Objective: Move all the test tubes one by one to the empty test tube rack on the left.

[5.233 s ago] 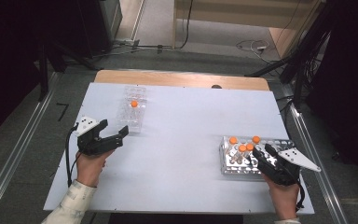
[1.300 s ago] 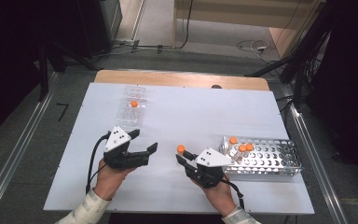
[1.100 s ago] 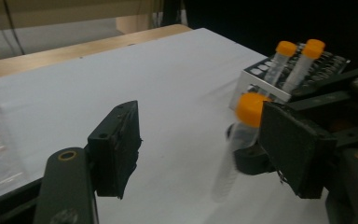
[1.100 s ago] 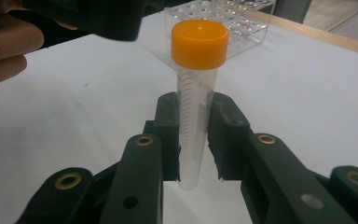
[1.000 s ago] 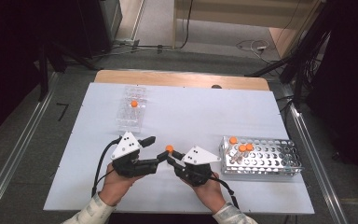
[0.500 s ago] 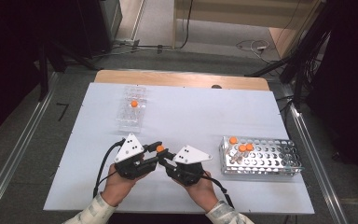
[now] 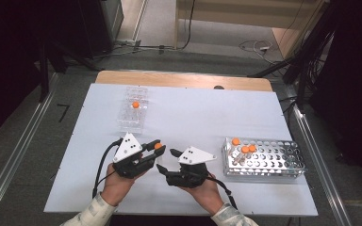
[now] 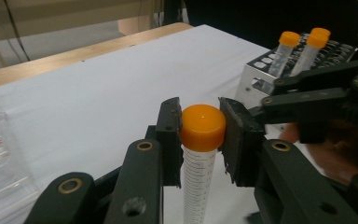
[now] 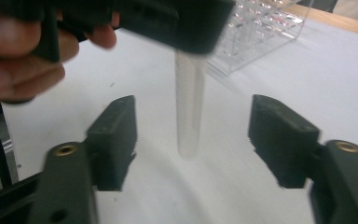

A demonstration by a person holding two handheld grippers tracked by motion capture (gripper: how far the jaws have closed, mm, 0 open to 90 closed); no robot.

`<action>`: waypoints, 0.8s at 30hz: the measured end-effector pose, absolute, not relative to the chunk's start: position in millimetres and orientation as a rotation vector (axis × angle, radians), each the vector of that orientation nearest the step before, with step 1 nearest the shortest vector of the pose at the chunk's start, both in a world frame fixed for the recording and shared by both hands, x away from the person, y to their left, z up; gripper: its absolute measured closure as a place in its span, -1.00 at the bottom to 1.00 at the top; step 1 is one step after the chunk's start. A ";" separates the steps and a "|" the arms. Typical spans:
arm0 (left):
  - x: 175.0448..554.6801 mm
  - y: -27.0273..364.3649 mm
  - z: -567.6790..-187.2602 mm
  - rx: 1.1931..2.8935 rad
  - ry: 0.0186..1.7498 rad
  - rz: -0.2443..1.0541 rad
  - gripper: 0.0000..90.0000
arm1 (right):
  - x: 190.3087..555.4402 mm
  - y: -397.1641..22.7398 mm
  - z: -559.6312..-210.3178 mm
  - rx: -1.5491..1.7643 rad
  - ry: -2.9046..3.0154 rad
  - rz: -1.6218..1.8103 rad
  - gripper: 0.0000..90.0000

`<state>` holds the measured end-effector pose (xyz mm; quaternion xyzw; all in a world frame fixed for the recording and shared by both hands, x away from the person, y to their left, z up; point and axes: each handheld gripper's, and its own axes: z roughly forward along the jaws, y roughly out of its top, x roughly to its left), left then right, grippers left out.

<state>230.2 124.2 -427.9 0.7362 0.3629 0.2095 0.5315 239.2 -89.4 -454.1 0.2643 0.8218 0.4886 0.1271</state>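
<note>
A clear tube with an orange cap (image 8: 200,154) hangs upright over the white table (image 7: 207,117). My left gripper (image 8: 200,135) is shut on it just under the cap, its jaws having just closed there. In the high view that left gripper (image 7: 158,147) is at the front middle of the table. My right gripper (image 7: 166,159) faces it from the right. The right gripper (image 9: 193,135) has just been opening; its pads stand wide on either side of the tube's lower end (image 9: 189,107) without touching it.
A metal rack (image 7: 283,173) at the right front holds three orange-capped tubes (image 7: 245,149). A clear plastic rack (image 7: 133,120) at the back left holds one capped tube (image 7: 135,104). A wooden strip (image 7: 184,79) runs along the table's far edge.
The right hand brought a tube from the metal rack to the front middle and the left hand came to meet it. The left jaws closed on the tube and the right jaws opened off it.
</note>
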 end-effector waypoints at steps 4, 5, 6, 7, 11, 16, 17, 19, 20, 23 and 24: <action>235.5 133.9 -426.1 1.738 0.909 0.519 0.57 | 235.9 -105.4 -455.9 0.787 2.393 1.387 -0.60; 236.7 136.2 -425.8 1.732 0.921 0.525 0.57 | 234.0 -109.9 -456.2 0.792 2.391 1.382 -0.60; 237.7 138.6 -425.3 1.730 0.929 0.527 0.57 | 232.2 -114.5 -456.3 0.792 2.391 1.380 -0.62; 238.5 140.6 -425.0 1.725 0.935 0.530 0.57 | 230.0 -118.8 -456.1 0.790 2.391 1.383 -0.63; 241.4 147.3 -424.7 1.711 0.954 0.541 0.57 | 217.6 -136.1 -453.4 0.777 2.392 1.384 -0.63; 244.7 154.8 -424.1 1.698 0.979 0.554 0.57 | 201.0 -157.6 -451.6 0.774 2.376 1.380 -0.64; 245.2 156.2 -423.9 1.695 0.984 0.556 0.57 | 198.4 -162.1 -451.5 0.784 2.370 1.378 -0.64; 246.2 158.9 -423.4 1.688 0.992 0.560 0.57 | 194.2 -171.3 -451.3 0.801 2.360 1.380 -0.64; 246.5 160.1 -423.0 1.685 0.998 0.565 0.57 | 192.1 -175.9 -451.1 0.814 2.354 1.379 -0.64; 247.9 163.6 -422.2 1.676 1.008 0.568 0.57 | 187.3 -188.7 -451.8 0.837 2.325 1.365 -0.64; 248.3 164.6 -421.9 1.675 1.010 0.570 0.57 | 186.1 -192.9 -452.2 0.851 2.313 1.366 -0.63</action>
